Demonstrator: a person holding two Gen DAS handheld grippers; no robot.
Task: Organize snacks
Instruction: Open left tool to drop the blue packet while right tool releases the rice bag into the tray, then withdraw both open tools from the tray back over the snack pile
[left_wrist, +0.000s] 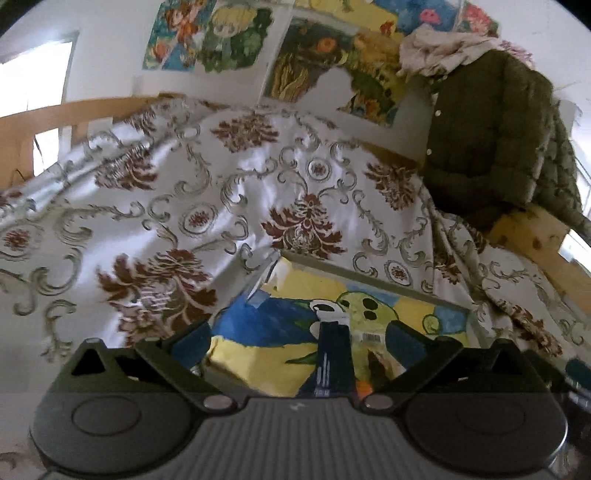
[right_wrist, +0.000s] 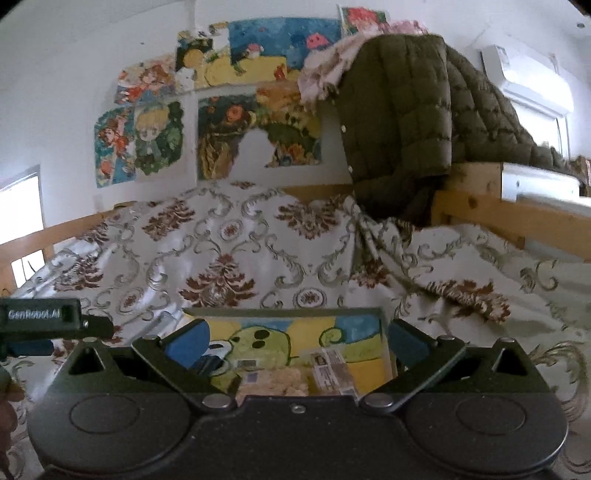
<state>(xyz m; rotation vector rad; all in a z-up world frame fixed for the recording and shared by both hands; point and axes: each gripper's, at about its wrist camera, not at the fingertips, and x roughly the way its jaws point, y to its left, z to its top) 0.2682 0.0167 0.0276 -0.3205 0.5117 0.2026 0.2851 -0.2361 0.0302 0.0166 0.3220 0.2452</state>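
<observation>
- Nearest the left wrist lens, a dark navy upright snack packet (left_wrist: 334, 363) stands between the blue-padded fingers of the left gripper (left_wrist: 297, 341); the jaws are spread wide, and neither pad appears to touch the packet (its lower end is hidden behind the gripper body).
- Beneath it lies a flat painted board with a yellow, blue and green cartoon picture (left_wrist: 258, 363), resting on the white satin bedspread with brown floral pattern (left_wrist: 184, 192).
- From the right wrist view, the right gripper (right_wrist: 297, 341) is likewise wide apart and holds nothing; between its fingers sit a pale lumpy snack bag (right_wrist: 273, 380) and a tan labelled wrapper (right_wrist: 330, 365), both on the same board.
- Risk, as a judgement: the navy packet looks tall and narrow, so a finger closing off-centre could knock it over rather than grip it.
- Another risk: the board rests on soft, creased bedding, so pressing down on one edge may tilt it and let the snacks slide together or off.
- With both grippers working close over the same small board (the left one's black body (right_wrist: 40, 321) shows at the edge of the right view), they could bump each other or sweep a neighbouring packet aside.
- An olive quilted jacket (right_wrist: 402, 122) hangs on the wooden frame well behind, away from the work.
</observation>
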